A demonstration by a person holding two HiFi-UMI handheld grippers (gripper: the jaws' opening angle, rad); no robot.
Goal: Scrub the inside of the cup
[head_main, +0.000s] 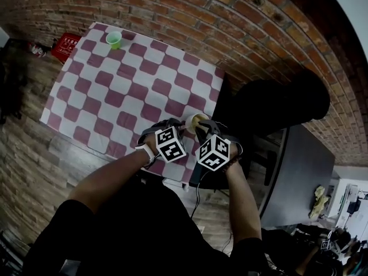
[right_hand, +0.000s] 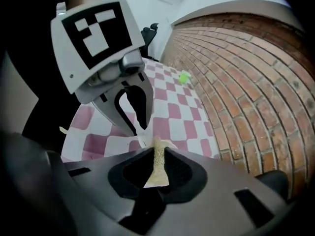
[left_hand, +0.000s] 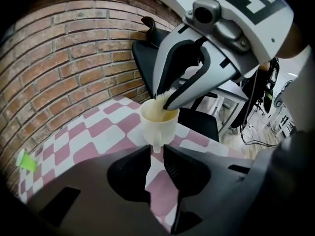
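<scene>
A: Location of cup (head_main: 195, 120)?
B: At table (head_main: 115, 96) edge, handle pinched by left gripper (left_hand: 156, 150).
A: Inside it?
B: A sponge (right_hand: 158, 168), clamped in right gripper (right_hand: 157, 154), dipped in. Far corner: green cup (head_main: 114, 39), contents unclear.

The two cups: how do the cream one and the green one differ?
The cream cup is pale; the green cup is bright green. The cream cup is at the cloth's near edge, the green cup at the far corner. The left gripper grips the cream cup's handle with a sponge pushed inside; the green cup is untouched. Both are upright.
</scene>
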